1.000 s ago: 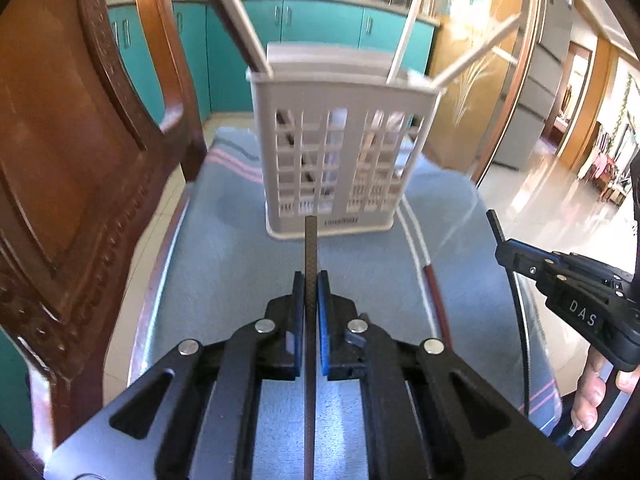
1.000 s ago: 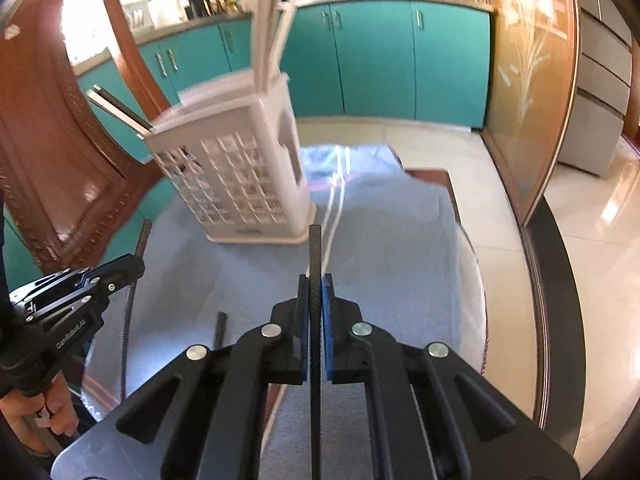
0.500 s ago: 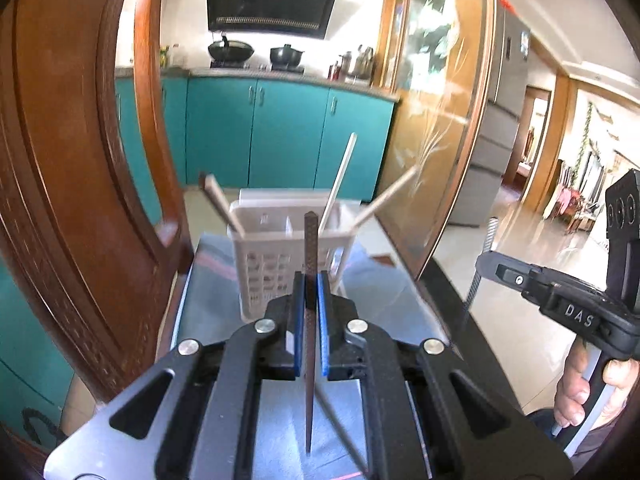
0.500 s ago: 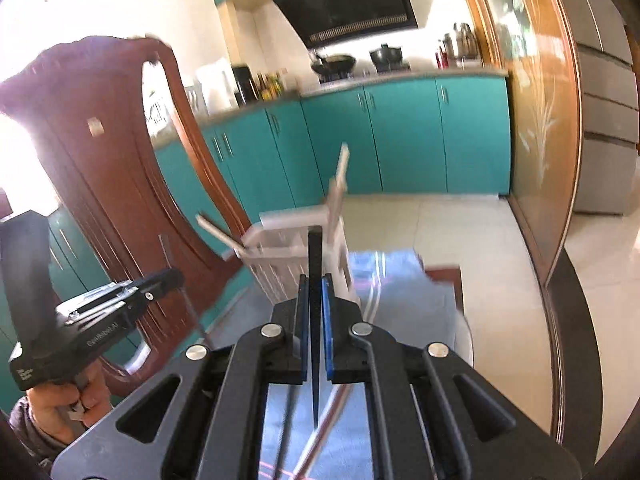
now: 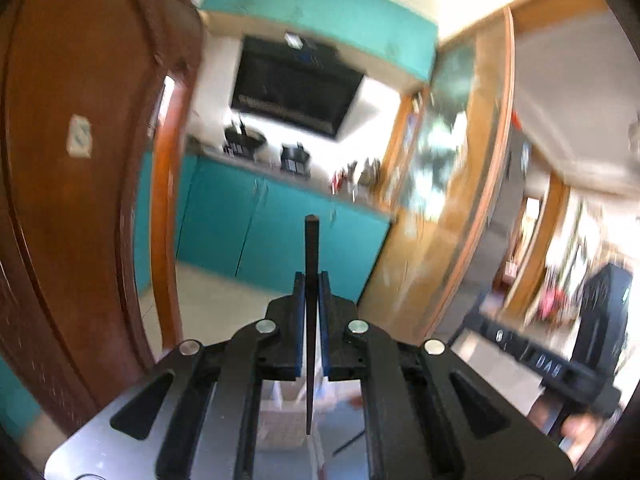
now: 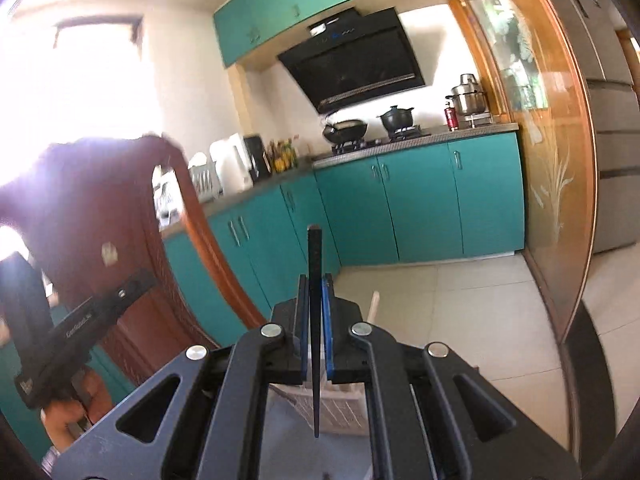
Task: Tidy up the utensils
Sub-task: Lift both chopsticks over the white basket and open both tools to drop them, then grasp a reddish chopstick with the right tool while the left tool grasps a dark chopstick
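My left gripper [image 5: 311,280] is shut on a thin black chopstick [image 5: 310,248] that stands upright between its blue pads. My right gripper [image 6: 316,280] is likewise shut on a second black chopstick [image 6: 315,256]. Both are raised well above the white slotted utensil basket [image 6: 344,412], which shows only at the bottom of each view, under the gripper arms [image 5: 280,424]. A pale chopstick [image 6: 374,306] sticks up out of the basket. Most of the basket is hidden by the grippers. The left wrist view is blurred.
A tall brown wooden chair back [image 5: 60,200] stands close on the left [image 6: 104,216]. Teal kitchen cabinets [image 6: 420,208] and a glass partition [image 6: 552,168] lie ahead. A blue cloth [image 6: 280,436] covers the table below. A hand [image 6: 68,412] holds the left tool.
Both grippers have risen and tipped up towards level, each keeping its black chopstick. The basket has dropped from the middle of both views to the bottom edge.
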A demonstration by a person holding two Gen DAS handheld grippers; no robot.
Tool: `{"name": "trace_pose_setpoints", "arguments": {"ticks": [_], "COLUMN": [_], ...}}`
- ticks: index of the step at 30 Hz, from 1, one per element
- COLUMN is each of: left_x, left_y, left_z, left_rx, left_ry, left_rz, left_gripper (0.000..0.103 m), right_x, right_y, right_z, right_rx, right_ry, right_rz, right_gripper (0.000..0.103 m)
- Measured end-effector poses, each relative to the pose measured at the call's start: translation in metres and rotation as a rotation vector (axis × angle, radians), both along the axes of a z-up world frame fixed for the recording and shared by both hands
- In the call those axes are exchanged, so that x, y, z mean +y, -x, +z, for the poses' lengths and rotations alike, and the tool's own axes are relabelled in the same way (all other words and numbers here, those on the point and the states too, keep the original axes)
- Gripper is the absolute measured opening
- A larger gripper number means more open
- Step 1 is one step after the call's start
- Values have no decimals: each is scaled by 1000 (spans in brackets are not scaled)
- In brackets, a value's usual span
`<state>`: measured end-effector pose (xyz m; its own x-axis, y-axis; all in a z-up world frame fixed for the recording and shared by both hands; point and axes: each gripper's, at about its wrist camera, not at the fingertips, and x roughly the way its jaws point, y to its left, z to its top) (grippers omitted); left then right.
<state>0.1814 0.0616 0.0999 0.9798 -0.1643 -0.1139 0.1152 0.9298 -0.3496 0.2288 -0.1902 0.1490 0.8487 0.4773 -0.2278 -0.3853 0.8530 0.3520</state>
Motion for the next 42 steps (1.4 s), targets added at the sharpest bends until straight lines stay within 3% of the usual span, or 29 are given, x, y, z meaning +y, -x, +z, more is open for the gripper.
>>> {"name": "trace_pose_setpoints", "arguments": {"ticks": [3,6,8,12,18,22,28,30,32,33,36,39,42], "left_x": [17,20,15,3,-10,-21,-20,-20,-20,-20,-21,-23,-25], "left_y": [-7,-17,-32,-71,-96,-96,-73,-60,-45,-40,-26,-21,-25], "left_z": [9,7,-3,-31,-60,-68,-65,-66,-69,-72,-87,-112,-147], "left_rx": [-76,-110,-84,16,118,143,120,108,98,99,130,213,345], "left_ry": [85,74,41,-27,-94,-137,-145,-152,-153,-152,-154,-170,-173], "left_rz": [74,146,182,187,182,176,164,161,152,150,133,119,97], "left_gripper": [7,7,7,7,7,7,13,17,18,18,18,19,19], "right_x": [-3,5,16,39,50,43,20,17,15,17,35,49,50], "right_y": [-13,-25,-39,-69,-72,-52,8,30,48,51,32,-7,-19], "right_z": [7,-2,-20,-62,-81,-73,-51,-57,-81,-98,-169,-244,-276], "right_rx": [-49,-106,-106,-17,20,-7,-85,-100,-81,-42,204,568,688], "right_ry": [-62,-40,9,104,156,151,117,134,158,183,317,408,428], "right_rz": [-54,-140,-164,-146,-121,-129,-75,-36,16,43,79,84,61], "right_gripper": [7,7,7,7,8,17,19,19,19,19,19,19,25]}}
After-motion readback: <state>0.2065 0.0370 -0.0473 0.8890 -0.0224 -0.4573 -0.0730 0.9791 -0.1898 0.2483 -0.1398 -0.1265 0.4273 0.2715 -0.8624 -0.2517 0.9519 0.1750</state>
